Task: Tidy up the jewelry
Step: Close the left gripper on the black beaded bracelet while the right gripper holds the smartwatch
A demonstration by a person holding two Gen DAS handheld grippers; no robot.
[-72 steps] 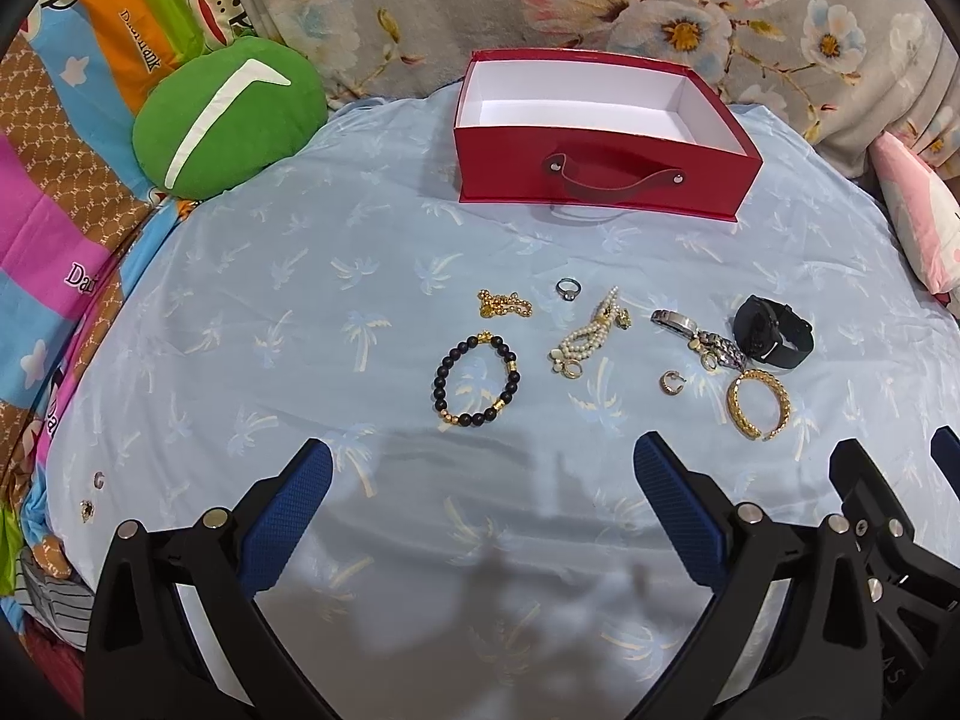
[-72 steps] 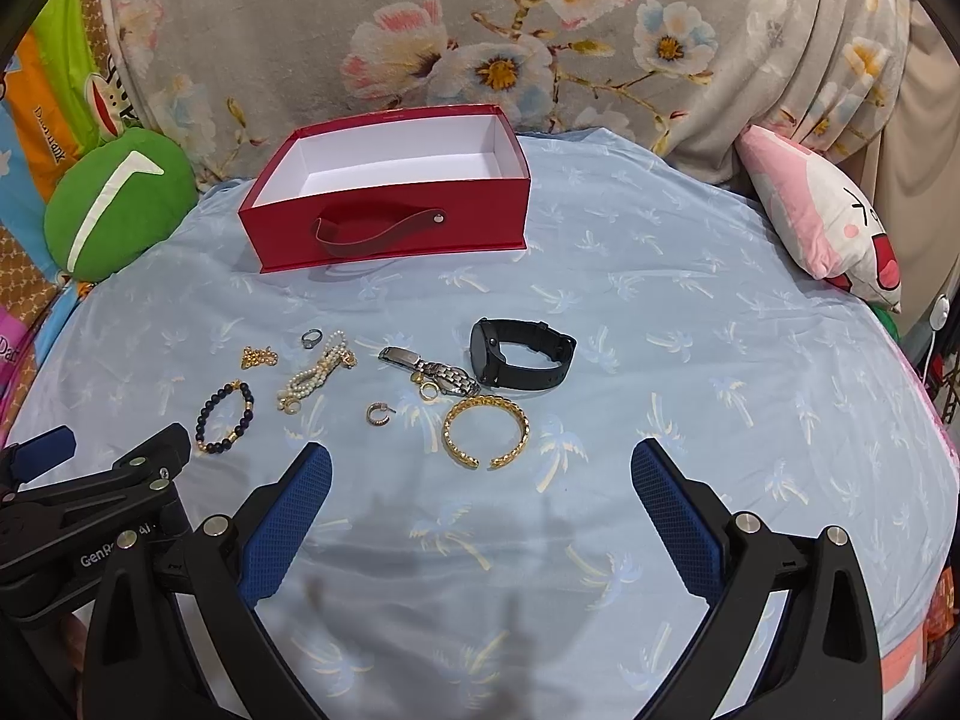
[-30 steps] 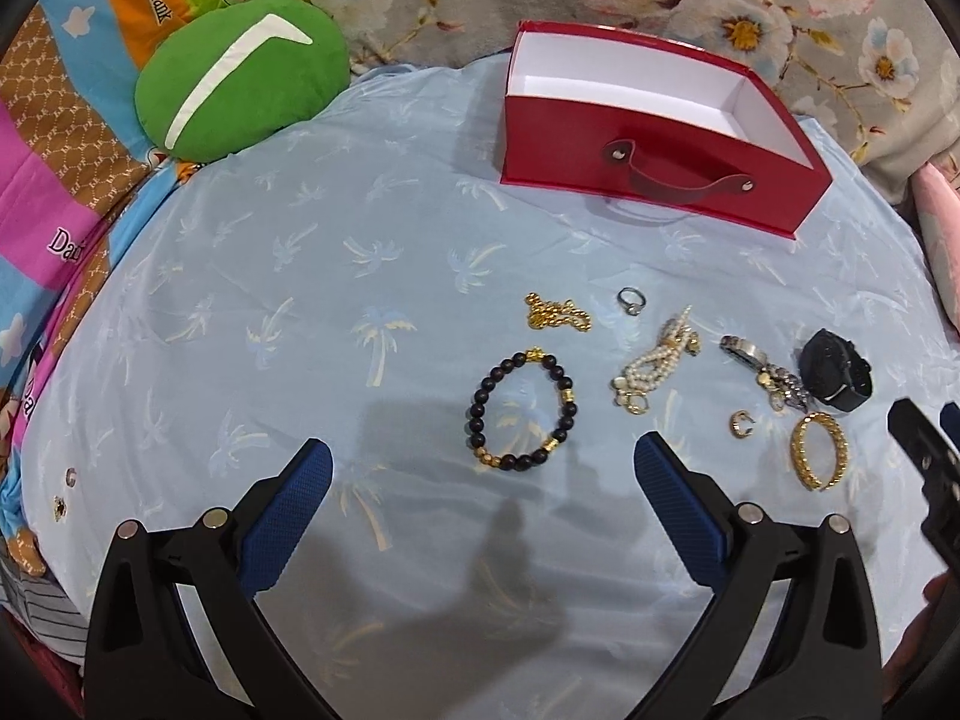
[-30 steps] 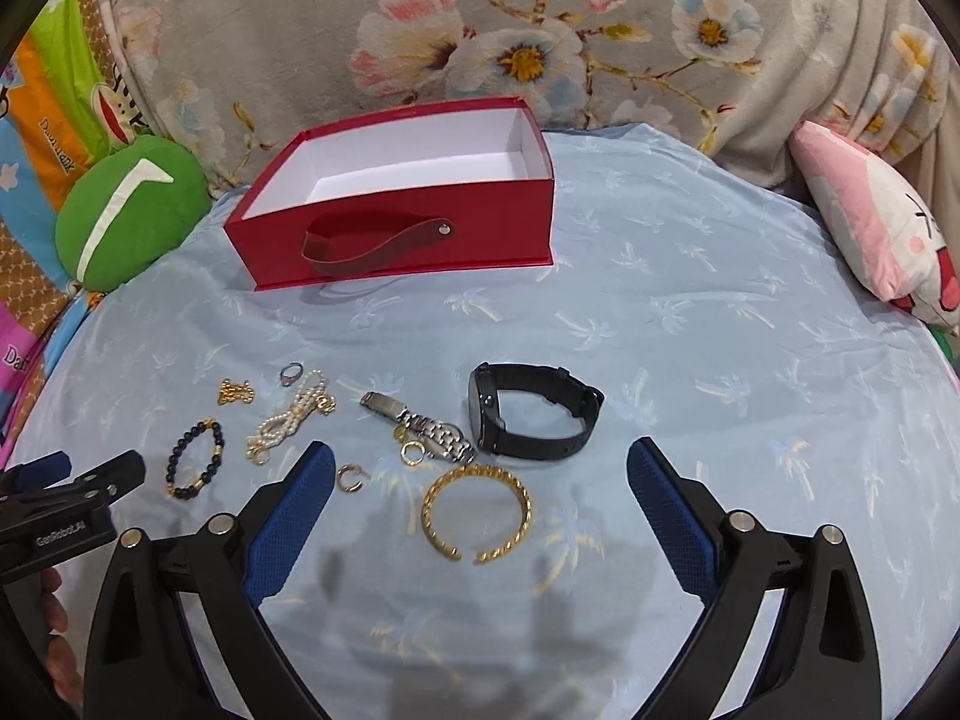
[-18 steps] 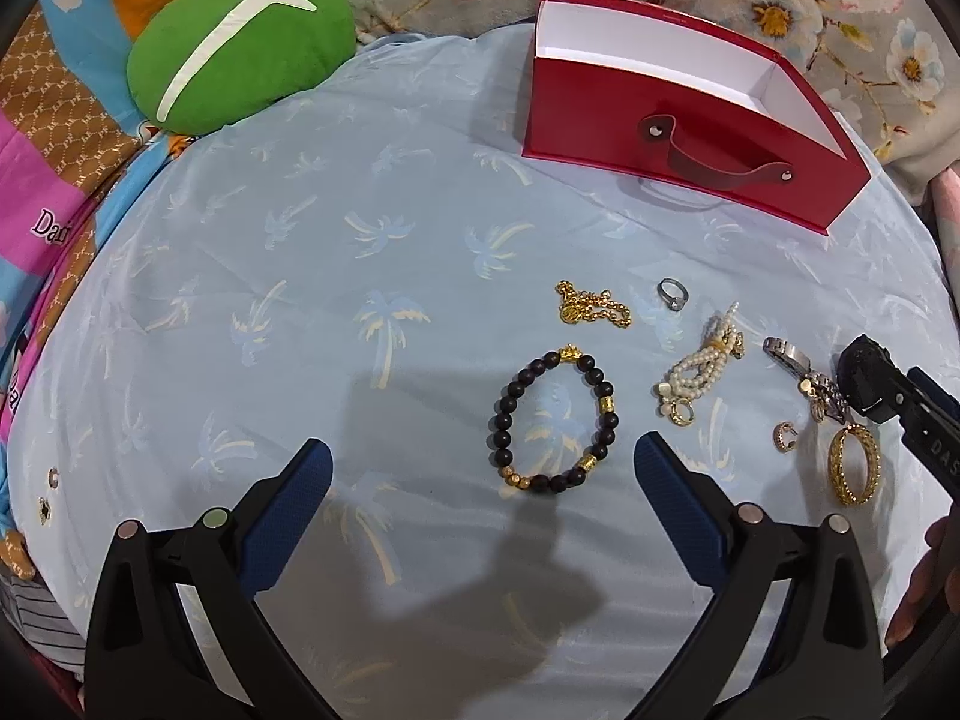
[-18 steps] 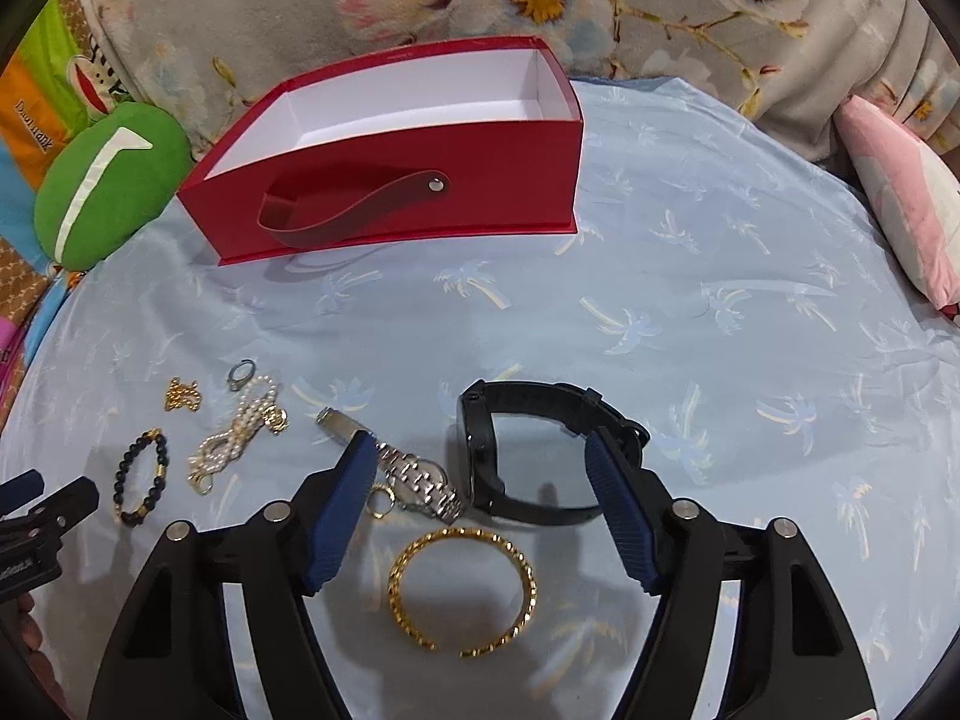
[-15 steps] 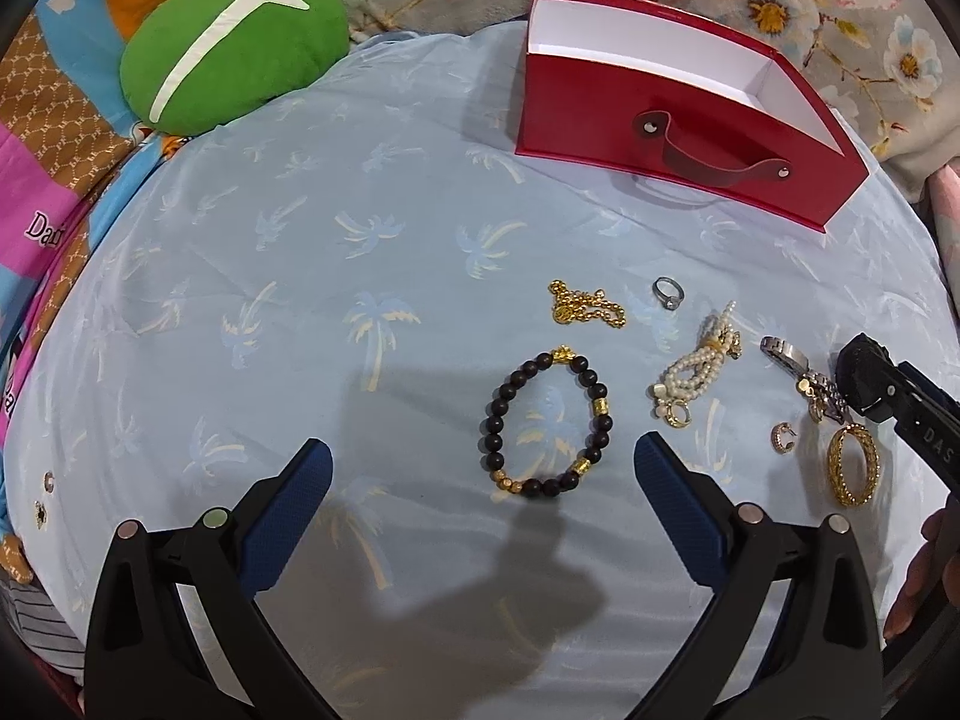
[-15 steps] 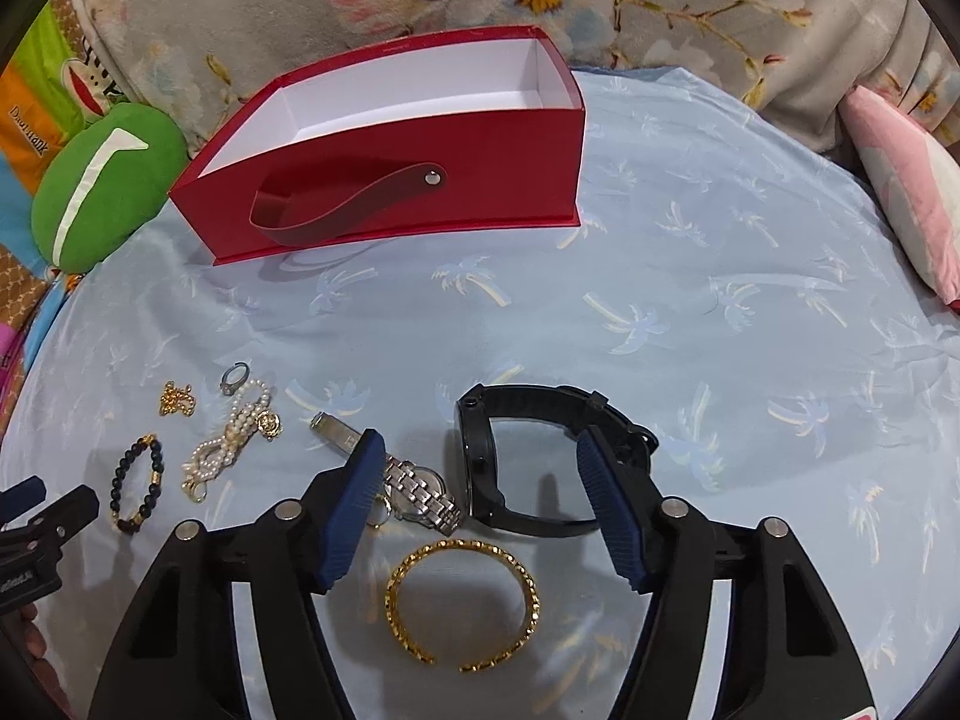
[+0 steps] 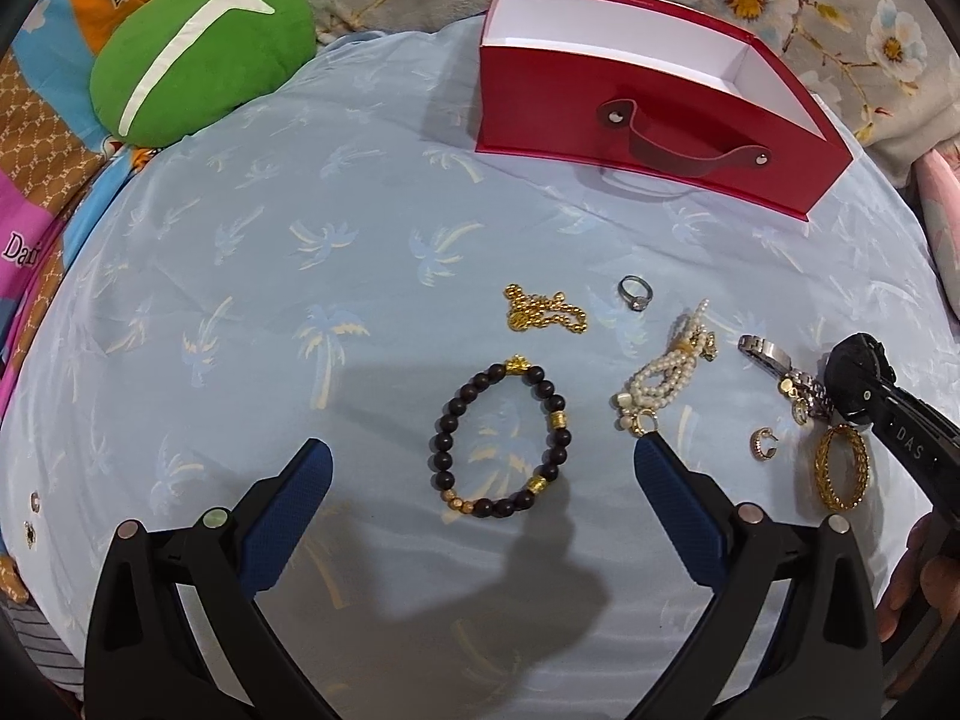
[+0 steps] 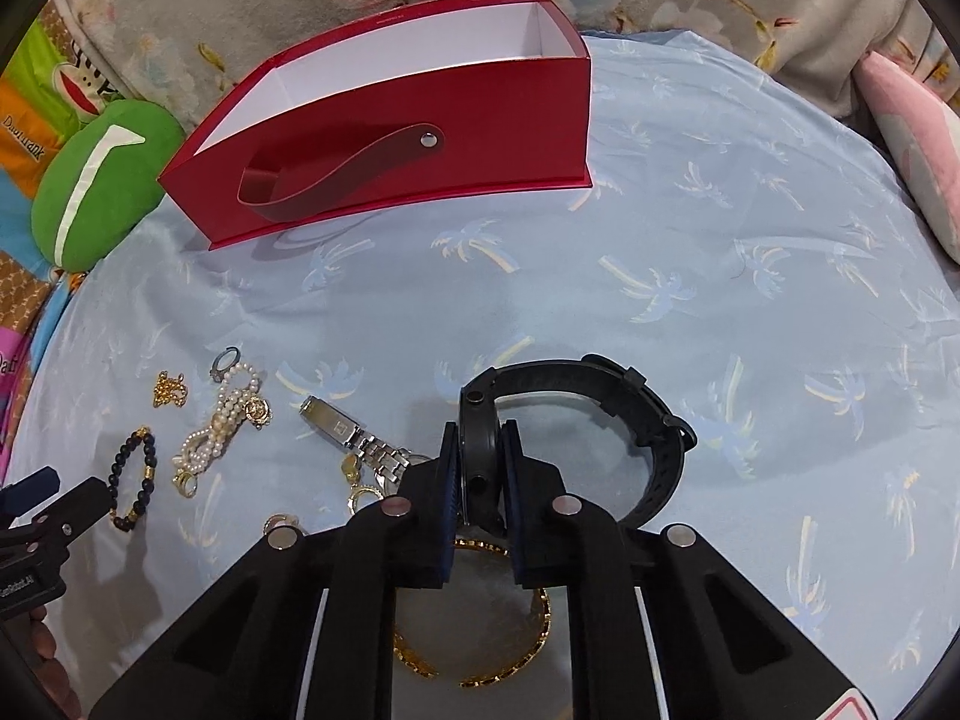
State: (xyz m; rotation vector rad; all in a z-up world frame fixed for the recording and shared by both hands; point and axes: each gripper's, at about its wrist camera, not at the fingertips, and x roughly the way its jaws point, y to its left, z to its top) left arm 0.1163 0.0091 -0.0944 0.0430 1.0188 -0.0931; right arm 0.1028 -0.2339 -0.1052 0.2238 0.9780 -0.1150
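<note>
Both grippers hang over the blue sheet (image 10: 750,192), but only one has acted. A second ago the right gripper (image 10: 481,456) stood wide above the black watch (image 10: 576,420); now its jaws are closing, pads pressed on either side of the watch case, which stands on edge between them with the gold bangle (image 10: 480,660) just beneath. The left gripper (image 9: 480,468) gapes open around the dark bead bracelet (image 9: 501,435) (nothing touched). The red box (image 10: 420,120), apparently empty, waits well beyond the jewelry. With the watch pinched, lifting it into that box looks like the next step.
</note>
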